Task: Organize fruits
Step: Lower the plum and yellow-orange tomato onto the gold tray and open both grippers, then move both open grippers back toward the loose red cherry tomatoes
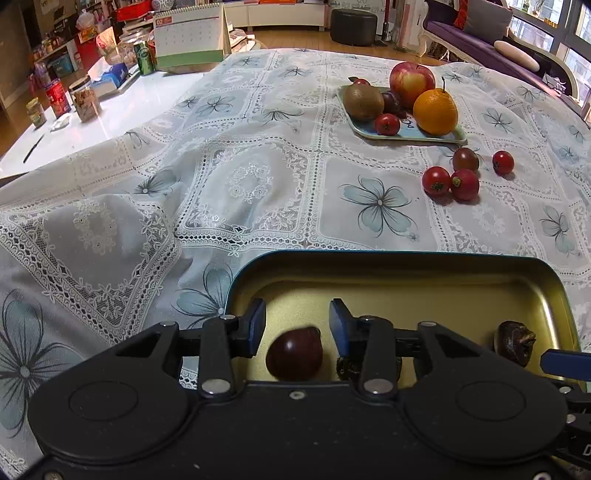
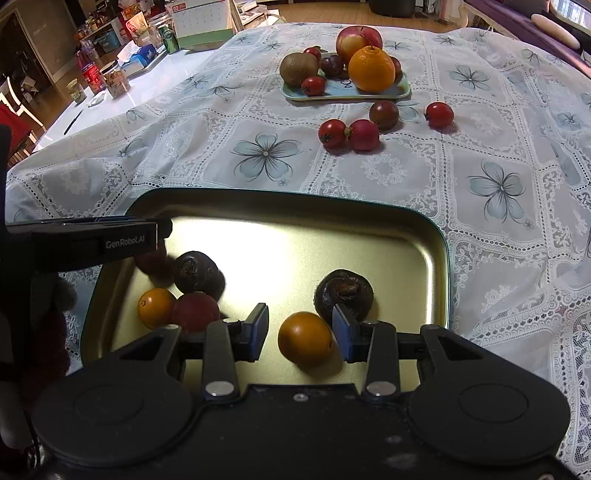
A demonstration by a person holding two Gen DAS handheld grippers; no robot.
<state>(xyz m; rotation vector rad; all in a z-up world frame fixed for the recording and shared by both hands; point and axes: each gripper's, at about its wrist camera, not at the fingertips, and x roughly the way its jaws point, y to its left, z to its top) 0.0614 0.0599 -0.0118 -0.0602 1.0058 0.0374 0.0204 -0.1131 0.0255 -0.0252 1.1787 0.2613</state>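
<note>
A gold metal tin tray lies at the near edge of the table. My left gripper is open above it, with a dark red fruit lying loose between its fingers. My right gripper is open over the same tray, with a small orange fruit lying between its fingers. Dark water chestnuts, another small orange and a red fruit also lie in the tray. The left gripper's body shows at the tray's left.
A light blue plate at the back holds an apple, an orange, a kiwi and small fruits. Several cherry tomatoes lie loose on the lace tablecloth. Jars, a can and a calendar stand far left.
</note>
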